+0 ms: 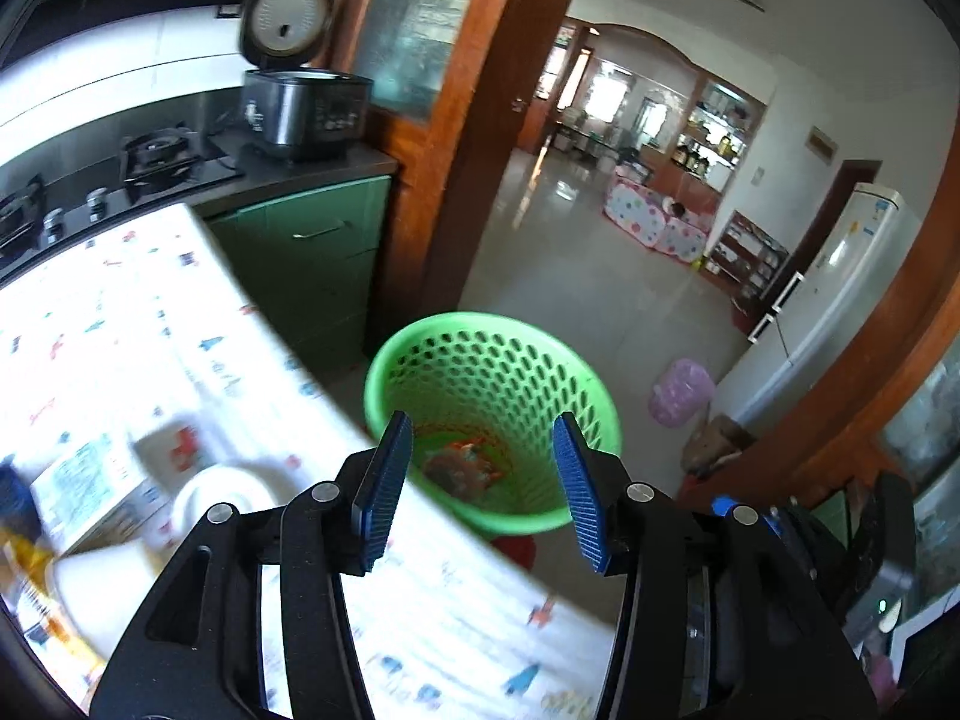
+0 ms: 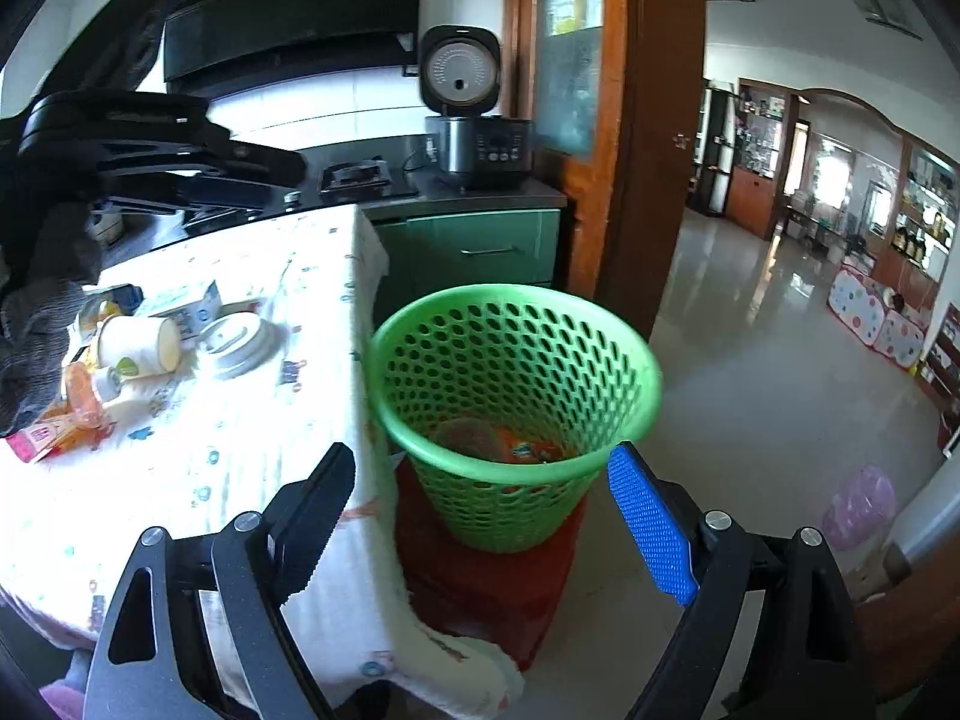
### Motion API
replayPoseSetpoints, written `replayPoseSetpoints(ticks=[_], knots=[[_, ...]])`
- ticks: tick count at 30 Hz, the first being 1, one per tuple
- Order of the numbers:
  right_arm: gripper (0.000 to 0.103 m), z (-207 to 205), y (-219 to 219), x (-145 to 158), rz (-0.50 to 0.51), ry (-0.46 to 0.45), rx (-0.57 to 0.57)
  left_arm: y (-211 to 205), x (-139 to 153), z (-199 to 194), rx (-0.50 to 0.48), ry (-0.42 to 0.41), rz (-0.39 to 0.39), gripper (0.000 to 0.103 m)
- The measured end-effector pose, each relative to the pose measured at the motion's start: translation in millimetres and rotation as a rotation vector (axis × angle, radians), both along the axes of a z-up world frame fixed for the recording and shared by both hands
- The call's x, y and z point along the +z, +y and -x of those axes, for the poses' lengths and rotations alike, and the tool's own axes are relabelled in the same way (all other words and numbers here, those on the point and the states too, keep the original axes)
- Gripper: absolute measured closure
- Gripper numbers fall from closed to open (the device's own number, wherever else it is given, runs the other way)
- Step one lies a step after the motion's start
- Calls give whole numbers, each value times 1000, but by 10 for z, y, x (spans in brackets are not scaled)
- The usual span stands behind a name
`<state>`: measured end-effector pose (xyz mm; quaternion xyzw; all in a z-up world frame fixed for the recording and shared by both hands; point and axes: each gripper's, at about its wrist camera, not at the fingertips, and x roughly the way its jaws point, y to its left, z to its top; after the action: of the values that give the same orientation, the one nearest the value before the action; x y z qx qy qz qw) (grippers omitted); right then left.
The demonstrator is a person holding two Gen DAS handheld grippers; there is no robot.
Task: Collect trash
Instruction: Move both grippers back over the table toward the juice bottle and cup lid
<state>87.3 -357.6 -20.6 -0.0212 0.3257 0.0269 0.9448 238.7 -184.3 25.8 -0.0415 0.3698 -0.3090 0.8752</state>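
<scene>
Now both tongs, left gripper (image 1: 483, 480) and right gripper (image 2: 480, 516), are gaping wide and carrying nothing above the bin (image 2: 515, 402). Trash (image 2: 132, 354) is lying on the table (image 2: 252, 438); reaching back risks brushing the cup off the edge.

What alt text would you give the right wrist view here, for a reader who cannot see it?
The open, empty right gripper points at a green perforated trash basket standing on a red stool beside a cloth-covered table; some trash already lies inside. On the table's far left are more scraps, including a tipped paper cup and a white lid.
</scene>
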Motion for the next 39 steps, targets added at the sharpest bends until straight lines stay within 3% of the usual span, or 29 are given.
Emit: replayPoseSetpoints(ticks=[13,25,31,39], knots=[[20,-328,858,77,-18,34,190,1244,115,459,170,-51,-57,52],[20,-857,1489,-114,-3,108,323,2114,-70,794,314,-12,-85,51],[20,-1219,1719,-256,16,146,352,2352,-149,860,331,-1,-117,46],[20,-1613,1908,-449,55,196,386,2371,-280,903,260,26,-180,34]])
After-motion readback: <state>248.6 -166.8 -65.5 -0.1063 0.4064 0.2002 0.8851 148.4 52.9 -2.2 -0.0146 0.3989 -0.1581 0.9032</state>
